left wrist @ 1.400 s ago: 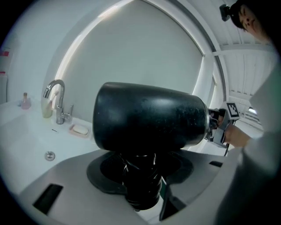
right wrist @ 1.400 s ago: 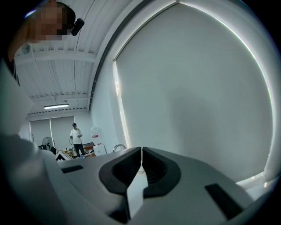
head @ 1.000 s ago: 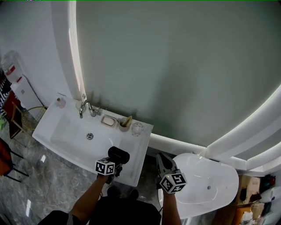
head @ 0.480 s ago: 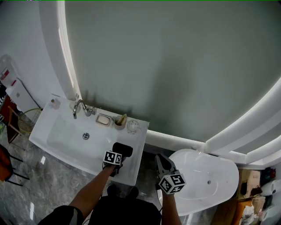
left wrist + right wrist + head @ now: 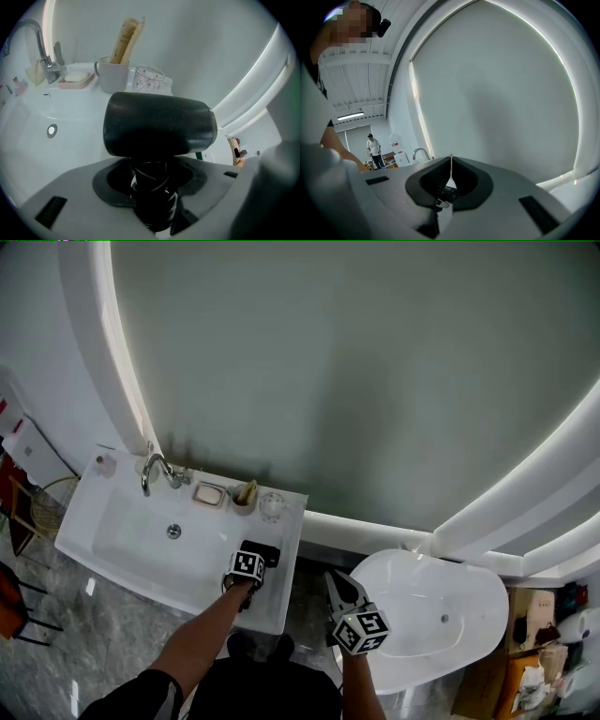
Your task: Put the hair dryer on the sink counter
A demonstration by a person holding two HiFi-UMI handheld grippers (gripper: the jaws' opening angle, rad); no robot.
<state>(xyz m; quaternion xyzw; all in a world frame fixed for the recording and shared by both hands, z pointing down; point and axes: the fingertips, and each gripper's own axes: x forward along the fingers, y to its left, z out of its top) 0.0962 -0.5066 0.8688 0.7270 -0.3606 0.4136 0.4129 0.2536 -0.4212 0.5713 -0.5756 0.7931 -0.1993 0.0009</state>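
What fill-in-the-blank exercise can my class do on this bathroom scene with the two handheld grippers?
1. The left gripper, above the white sink counter, is shut on the handle of a black ____.
2. The jaws of the right gripper are ____, with nothing between them.
3. The white mug stands between the pale soap dish and the clear ____.
Missing words: hair dryer; shut; glass.

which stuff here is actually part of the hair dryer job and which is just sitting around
Part of the job: hair dryer, gripped by the left gripper; sink counter.

Just there: faucet, soap dish, cup, glass, bathtub, right gripper (shut, empty).
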